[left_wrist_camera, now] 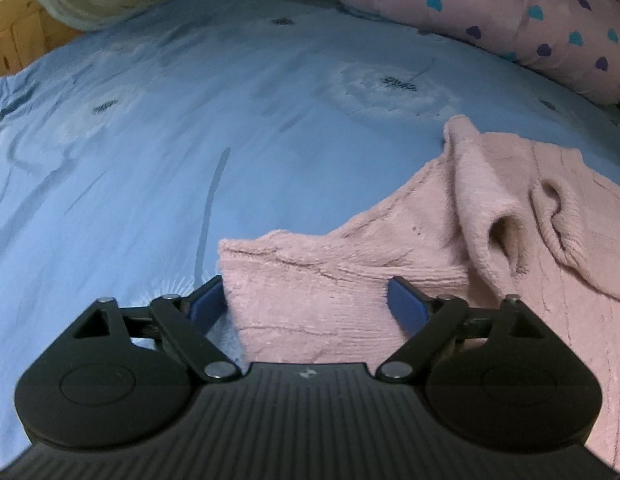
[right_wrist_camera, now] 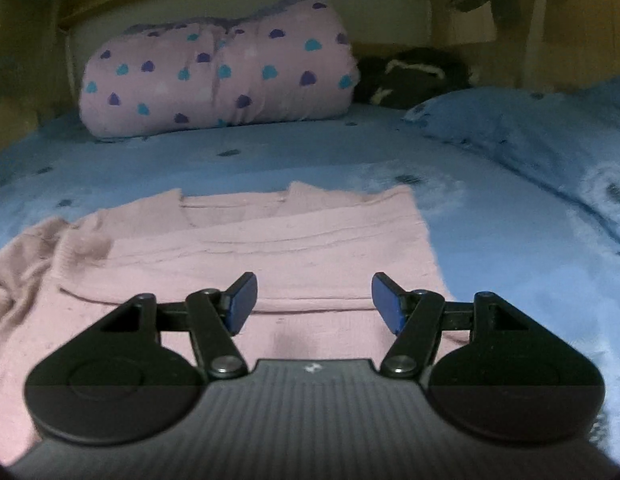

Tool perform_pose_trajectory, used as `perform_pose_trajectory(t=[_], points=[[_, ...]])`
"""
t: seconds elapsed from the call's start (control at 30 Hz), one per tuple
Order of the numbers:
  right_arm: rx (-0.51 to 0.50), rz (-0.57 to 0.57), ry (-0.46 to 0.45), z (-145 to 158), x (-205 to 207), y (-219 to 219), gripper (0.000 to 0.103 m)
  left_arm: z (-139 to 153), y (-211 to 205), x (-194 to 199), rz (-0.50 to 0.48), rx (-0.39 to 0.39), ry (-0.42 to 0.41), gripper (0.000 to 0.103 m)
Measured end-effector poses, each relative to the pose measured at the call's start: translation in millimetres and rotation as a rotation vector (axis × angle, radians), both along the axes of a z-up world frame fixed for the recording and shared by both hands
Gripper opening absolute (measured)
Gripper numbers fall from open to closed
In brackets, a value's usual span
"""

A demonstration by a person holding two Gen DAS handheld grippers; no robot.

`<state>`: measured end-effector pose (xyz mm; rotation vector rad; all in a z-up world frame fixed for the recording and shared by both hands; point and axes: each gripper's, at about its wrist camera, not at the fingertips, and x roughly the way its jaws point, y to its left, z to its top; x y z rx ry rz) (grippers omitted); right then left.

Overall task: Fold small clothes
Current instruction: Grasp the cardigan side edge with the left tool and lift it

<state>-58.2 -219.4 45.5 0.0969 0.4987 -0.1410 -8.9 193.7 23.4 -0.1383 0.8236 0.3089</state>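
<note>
Pink sweater [right_wrist_camera: 245, 248] lay spread on the blue bedsheet [left_wrist_camera: 149, 140]. My left gripper [left_wrist_camera: 305, 300] stood apart, straddling a sleeve end, pads not pressing. Right gripper [right_wrist_camera: 314, 300] hung apart over the sweater's body. Heart-print bundle [right_wrist_camera: 217, 76], blue pillow [right_wrist_camera: 550, 140] and dark item [right_wrist_camera: 410, 76] beyond.

Each tool, the left tool [left_wrist_camera: 305, 300] and the right tool [right_wrist_camera: 314, 300], has a ribbed black body, two round black housings, silver pivot screws, black linkage arms and blue pads [left_wrist_camera: 406, 304]. A small white mark sits centrally.
</note>
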Motion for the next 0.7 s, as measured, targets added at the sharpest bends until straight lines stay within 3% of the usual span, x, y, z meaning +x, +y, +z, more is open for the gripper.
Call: perform_pose_trajectory(t=[0.03, 0.17, 0.27, 0.33, 0.4, 0.57, 0.7], points=[[0.020, 0.007, 0.004, -0.3, 0.7, -1.1, 0.065, -0.2, -4.1, -0.7, -0.012, 0.016, -0.006, 0.081], [0.062, -0.023, 0.028, -1.7, 4.0, -6.7, 0.065, 4.3, -21.1, -2.0, -0.094, 0.062, -0.042, 0.043], [0.099, -0.029, 0.035, -1.9, 5.5, -8.2, 0.065, 9.1, -20.9, -5.8, -0.093, 0.063, -0.079, 0.017], [0.102, -0.023, 0.036, -1.8, 5.7, -6.2, 0.065, 16.4, -9.0, -8.3, -0.067, 0.004, -0.114, 0.015], [0.092, -0.014, 0.035, -1.5, 6.2, -2.5, 0.065, 25.8, -0.2, -10.6, -0.035, -0.006, -0.154, 0.014], [0.106, 0.024, 0.023, 2.2, 5.9, 6.8, 0.065, 51.2, 8.1, -14.1, 0.013, 0.113, -0.254, 0.014], [0.019, 0.028, 0.057, 4.2, 5.5, 17.1, 0.065, 82.8, 23.5, -9.3, 0.041, 0.152, -0.329, 0.014]])
